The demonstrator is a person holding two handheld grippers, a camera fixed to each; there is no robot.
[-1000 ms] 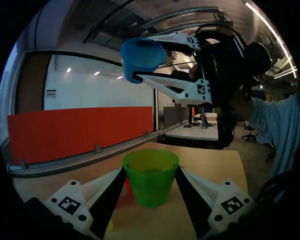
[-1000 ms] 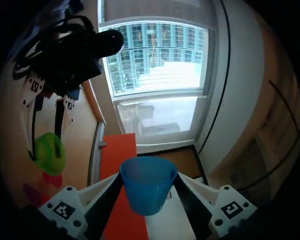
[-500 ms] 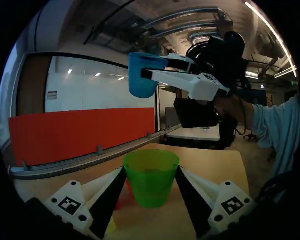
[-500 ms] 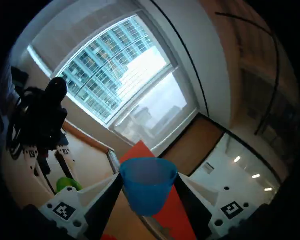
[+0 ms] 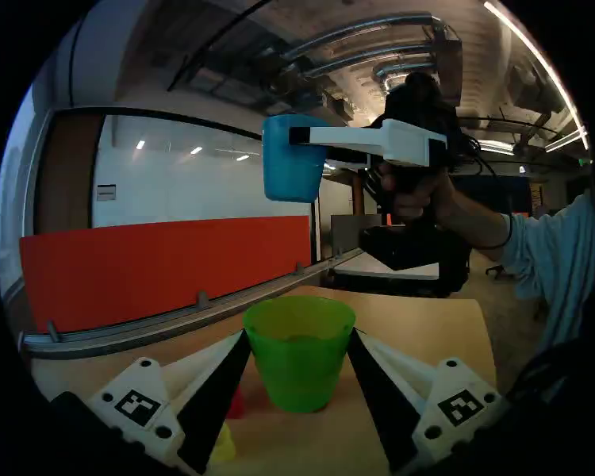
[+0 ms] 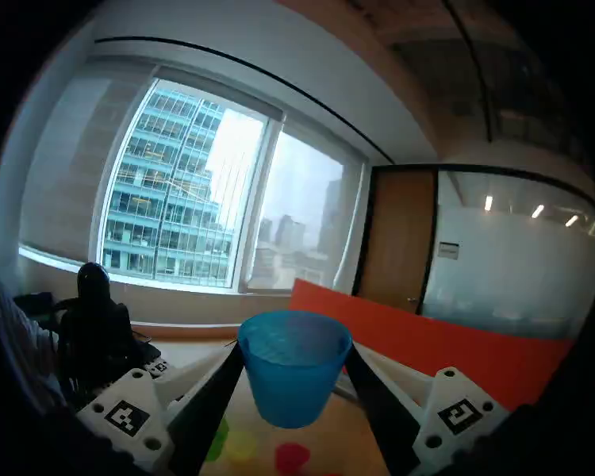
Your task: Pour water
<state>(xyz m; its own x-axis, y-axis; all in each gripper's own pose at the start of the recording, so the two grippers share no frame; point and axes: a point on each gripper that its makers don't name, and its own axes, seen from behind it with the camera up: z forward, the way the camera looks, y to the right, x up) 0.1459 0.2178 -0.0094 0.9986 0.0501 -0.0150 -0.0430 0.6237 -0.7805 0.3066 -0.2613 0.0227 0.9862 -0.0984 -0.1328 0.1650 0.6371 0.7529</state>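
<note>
A wide window (image 6: 194,214) fills the far wall, with a long orange partition panel (image 5: 163,262) running along the wooden table (image 5: 432,325). The left gripper (image 5: 299,341) has both fingers pressed on the sides of a green cup (image 5: 299,369), low over the table; whether its base touches the wood cannot be told. The right gripper (image 6: 295,357), held by a hand (image 5: 412,190) in a pale blue sleeve (image 5: 551,254), clamps a blue cup (image 6: 295,385) upright, high above the green cup and apart from it. Small red, yellow and green pieces (image 6: 242,444) lie on the table just beside the green cup.
</note>
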